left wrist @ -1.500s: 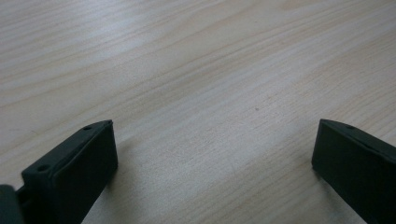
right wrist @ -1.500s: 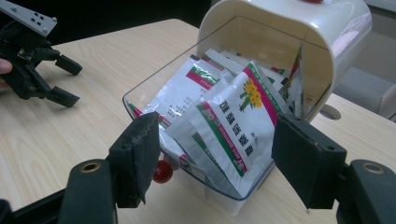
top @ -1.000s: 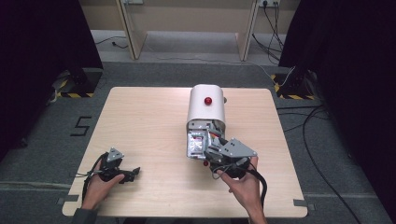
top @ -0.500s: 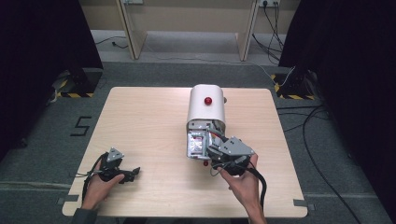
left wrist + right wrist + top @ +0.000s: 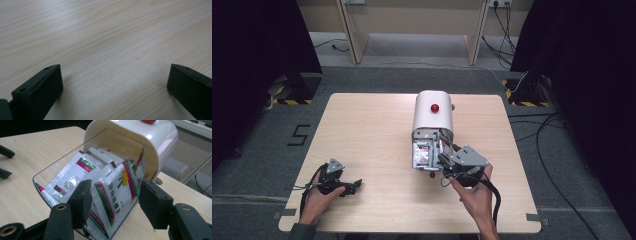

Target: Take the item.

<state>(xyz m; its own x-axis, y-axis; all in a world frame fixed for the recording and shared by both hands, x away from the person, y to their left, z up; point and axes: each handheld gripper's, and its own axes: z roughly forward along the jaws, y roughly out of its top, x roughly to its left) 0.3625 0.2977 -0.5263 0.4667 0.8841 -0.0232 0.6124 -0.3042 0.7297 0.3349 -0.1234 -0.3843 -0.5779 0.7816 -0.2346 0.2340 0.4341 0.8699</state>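
A white domed box [image 5: 432, 116] with a red knob [image 5: 434, 107] lies mid-table, its clear drawer [image 5: 424, 155] pulled out toward me and holding several white, green and red sachets. My right gripper [image 5: 442, 159] reaches into the drawer from the right. In the right gripper view its jaws [image 5: 113, 192] stand either side of an upright sachet with a yellow flower print [image 5: 117, 187]. They have just been closing, and the pads do not clearly press on it. My left gripper [image 5: 354, 186] rests open on bare wood at the front left, nothing between its jaws [image 5: 113, 77].
The wooden table [image 5: 362, 130] is bare left of the box. A small red knob [image 5: 432, 174] sits at the drawer's front. Beyond the table's far edge are desk legs and floor cables [image 5: 512, 30]. A painted 5 [image 5: 299, 135] marks the floor at left.
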